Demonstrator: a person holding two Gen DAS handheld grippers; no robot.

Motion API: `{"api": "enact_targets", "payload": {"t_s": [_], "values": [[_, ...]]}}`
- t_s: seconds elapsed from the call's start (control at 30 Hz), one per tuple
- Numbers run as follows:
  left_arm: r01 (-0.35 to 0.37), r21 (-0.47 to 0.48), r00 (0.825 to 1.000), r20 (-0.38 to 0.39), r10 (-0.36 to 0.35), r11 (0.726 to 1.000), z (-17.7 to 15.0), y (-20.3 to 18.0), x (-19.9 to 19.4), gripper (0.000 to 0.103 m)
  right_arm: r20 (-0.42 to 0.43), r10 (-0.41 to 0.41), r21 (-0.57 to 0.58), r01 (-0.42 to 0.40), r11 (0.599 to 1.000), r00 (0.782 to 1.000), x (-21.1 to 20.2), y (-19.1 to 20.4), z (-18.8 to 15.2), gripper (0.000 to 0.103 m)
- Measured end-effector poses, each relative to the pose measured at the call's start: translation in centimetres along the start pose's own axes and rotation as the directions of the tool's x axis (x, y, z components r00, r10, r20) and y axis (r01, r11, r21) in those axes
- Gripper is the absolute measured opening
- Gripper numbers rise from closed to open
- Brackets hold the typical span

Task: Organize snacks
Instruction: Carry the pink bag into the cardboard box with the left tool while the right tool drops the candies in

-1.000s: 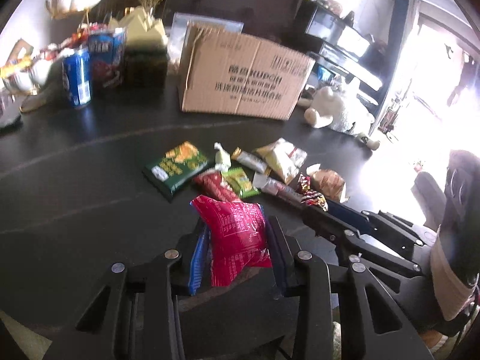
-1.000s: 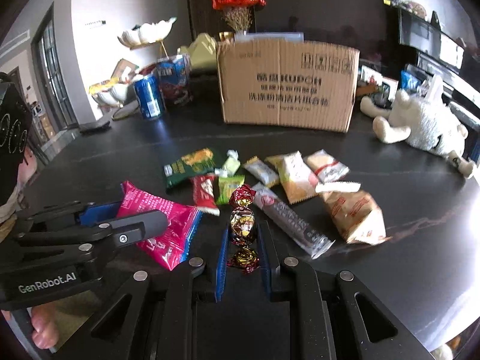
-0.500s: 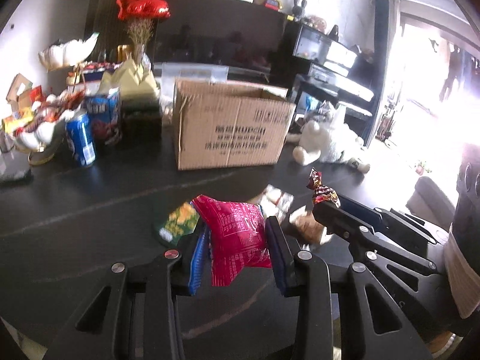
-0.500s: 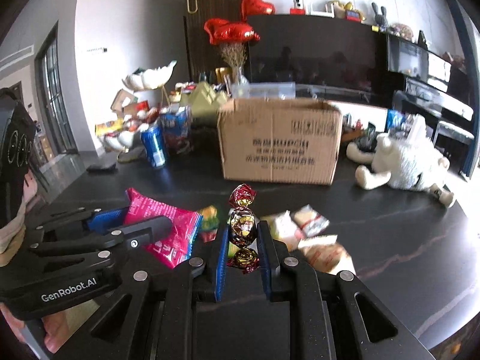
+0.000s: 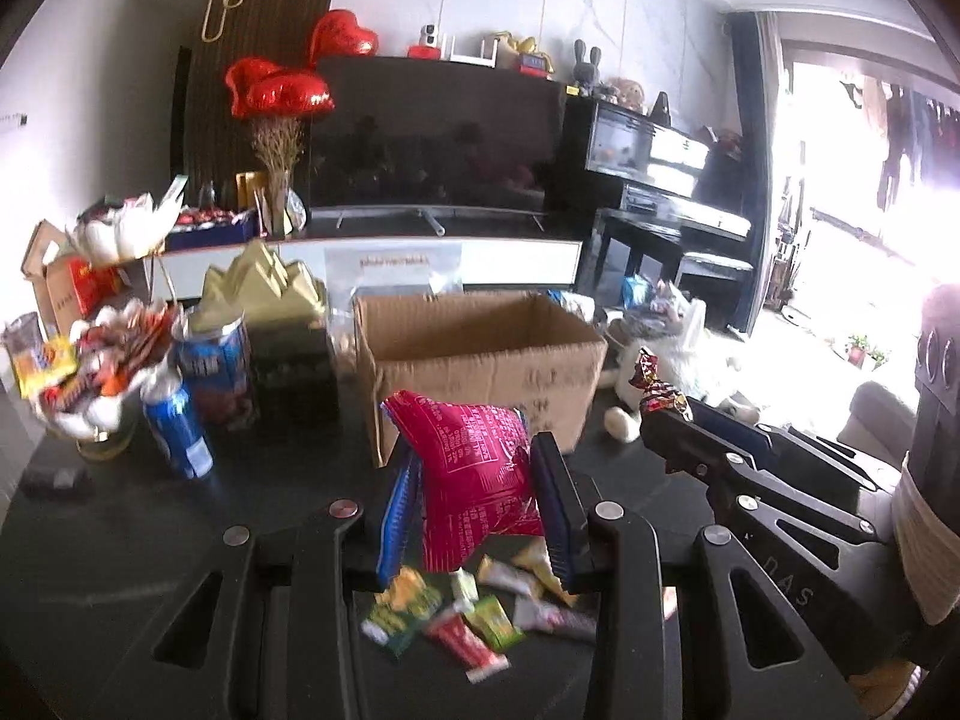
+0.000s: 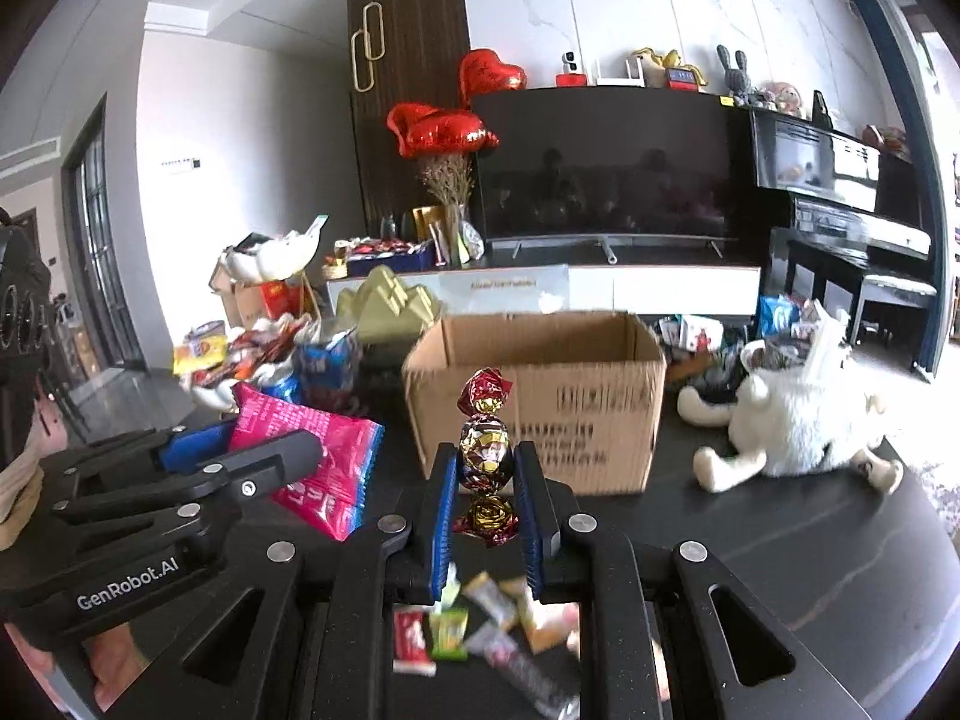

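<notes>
The left gripper (image 5: 474, 510) is clamped on a pink snack bag (image 5: 474, 468), lifted off the dark table (image 5: 120, 516) at frame centre. The right gripper (image 6: 485, 510) pinches a foil-wrapped candy (image 6: 485, 450), its long axis upright. The open cardboard box (image 6: 540, 396) sits straight ahead of both, just above the fingertips in each view; neither looks clearly nearer. Loose snack packets (image 5: 456, 612) lie below, at lower centre.

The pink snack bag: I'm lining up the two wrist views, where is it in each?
Left wrist: pink snack bag centre, clamped in the left gripper.
Right wrist: same bag at left, before the box.
Shared landmark: cardboard box.
</notes>
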State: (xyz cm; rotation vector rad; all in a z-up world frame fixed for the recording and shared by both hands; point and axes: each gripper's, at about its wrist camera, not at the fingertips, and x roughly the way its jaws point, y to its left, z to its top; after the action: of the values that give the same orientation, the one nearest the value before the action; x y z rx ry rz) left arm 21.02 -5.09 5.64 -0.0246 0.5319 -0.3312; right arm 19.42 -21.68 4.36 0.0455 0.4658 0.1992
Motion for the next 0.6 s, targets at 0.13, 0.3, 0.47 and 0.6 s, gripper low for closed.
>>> {"api": "enact_targets", "payload": {"t_s": [0.13,0.3,0.47,0.6], "values": [[-0.017,0.006,1.000,0.007,0.017,1.000,2.2,0.5,1.6,0.037,-0.018,0.011,0.012,-0.011,1.000,1.000,2.3,-0.8,2.3,0.020],[-0.011,0.008,1.000,-0.016,0.012,1.000,4.2,0.8,3.9,0.037,-0.027,0.004,0.050,-0.003,0.999,1.000,4.4,-2.1,4.2,0.020],[-0.032,0.000,0.999,-0.036,0.032,0.999,6.1,1.3,5.9,0.037,-0.033,-0.022,0.039,0.023,0.999,0.999,6.2,-2.8,6.3,0.020],[-0.044,0.011,0.998,-0.054,0.045,0.999,8.1,1.6,7.7,0.037,-0.070,-0.017,0.044,0.021,0.999,0.997,8.5,-3.7,7.9,0.020]]}}
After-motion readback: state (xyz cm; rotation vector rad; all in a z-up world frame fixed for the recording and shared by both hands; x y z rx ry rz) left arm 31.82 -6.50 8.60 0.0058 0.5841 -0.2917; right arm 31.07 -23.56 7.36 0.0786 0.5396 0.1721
